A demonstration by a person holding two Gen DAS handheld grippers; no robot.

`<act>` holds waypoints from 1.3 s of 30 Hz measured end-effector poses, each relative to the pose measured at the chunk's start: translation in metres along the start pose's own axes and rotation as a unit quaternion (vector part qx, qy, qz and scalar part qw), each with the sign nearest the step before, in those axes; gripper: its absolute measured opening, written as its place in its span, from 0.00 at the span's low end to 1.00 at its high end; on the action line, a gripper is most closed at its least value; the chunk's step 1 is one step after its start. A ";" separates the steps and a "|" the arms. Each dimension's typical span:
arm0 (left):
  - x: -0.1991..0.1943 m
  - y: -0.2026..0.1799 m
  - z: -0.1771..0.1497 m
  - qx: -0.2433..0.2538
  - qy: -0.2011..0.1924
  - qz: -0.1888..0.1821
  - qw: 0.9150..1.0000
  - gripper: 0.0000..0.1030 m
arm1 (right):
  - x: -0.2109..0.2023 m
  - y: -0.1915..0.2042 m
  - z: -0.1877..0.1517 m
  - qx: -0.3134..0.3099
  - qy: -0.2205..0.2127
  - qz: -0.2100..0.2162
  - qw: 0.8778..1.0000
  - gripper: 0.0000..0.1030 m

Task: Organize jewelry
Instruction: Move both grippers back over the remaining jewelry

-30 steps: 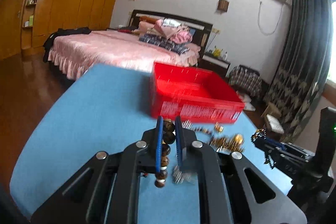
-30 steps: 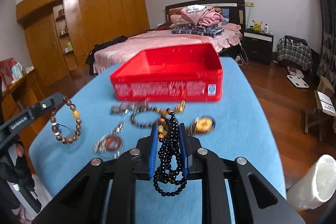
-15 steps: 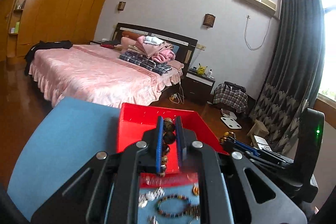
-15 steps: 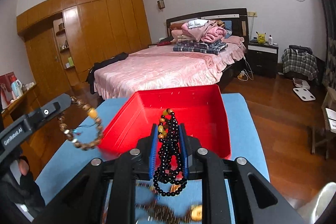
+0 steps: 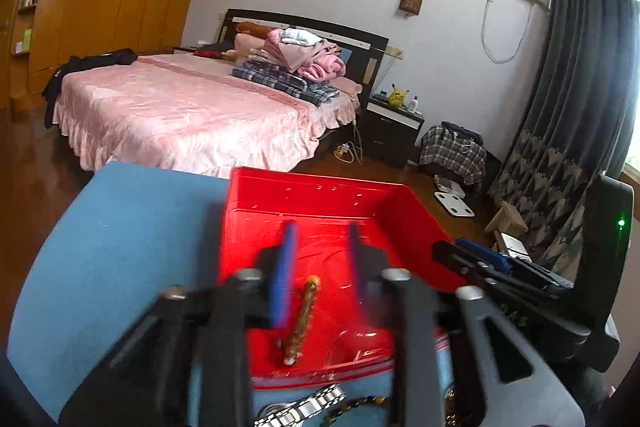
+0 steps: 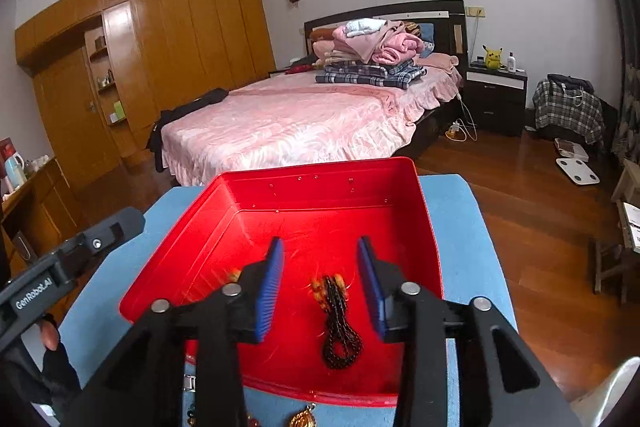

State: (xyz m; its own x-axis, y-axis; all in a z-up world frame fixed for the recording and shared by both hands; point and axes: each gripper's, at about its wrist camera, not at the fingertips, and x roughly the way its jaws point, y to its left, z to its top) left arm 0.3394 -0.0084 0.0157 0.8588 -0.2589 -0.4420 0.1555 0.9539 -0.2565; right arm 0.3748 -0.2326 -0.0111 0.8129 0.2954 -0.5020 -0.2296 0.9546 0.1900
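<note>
A red box [image 5: 320,195] stands on the blue table [image 5: 120,247]. My left gripper [image 5: 322,239] hovers over it, its jaws opening. A brown bead bracelet [image 5: 302,319] shows blurred below and between the blue pads, free of both. My right gripper [image 6: 320,247] is over the same red box [image 6: 320,203], its jaws opening too. A black bead necklace [image 6: 338,323] with orange beads sits loose inside the box, touching neither pad. Each view shows the other gripper: the right gripper [image 5: 472,259] to the right, the left gripper [image 6: 80,251] to the left.
More jewelry lies on the table in front of the box: a silver watch band [image 5: 304,407] and a gold pendant [image 6: 302,419]. Beyond the table are a pink bed [image 6: 300,119], wooden floor and a wardrobe. A white object [image 6: 600,395] sits low on the right.
Both grippers travelled forward from above the loose jewelry to above the red box. Their jaws, shut on beads before, have opened and let the bracelet and the necklace go.
</note>
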 end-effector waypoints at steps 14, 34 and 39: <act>-0.086 -0.002 -0.058 0.058 0.036 0.054 0.996 0.83 | -0.095 0.013 -0.072 0.012 -0.019 -0.012 1.000 0.72; -0.087 -0.045 -0.151 0.075 0.098 0.101 0.987 0.76 | -0.132 0.013 -0.142 0.027 0.001 -0.030 0.999 0.72; -0.075 -0.046 -0.161 0.078 0.110 0.110 0.985 0.65 | -0.128 0.011 -0.147 0.027 0.008 -0.029 0.999 0.72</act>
State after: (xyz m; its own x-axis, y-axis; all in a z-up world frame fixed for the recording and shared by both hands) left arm 0.1891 -0.0567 -0.0773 0.7563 -0.0543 -0.6519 0.0661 0.9978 -0.0065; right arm 0.1896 -0.2542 -0.0687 0.8157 0.2401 -0.5262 -0.1522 0.9668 0.2051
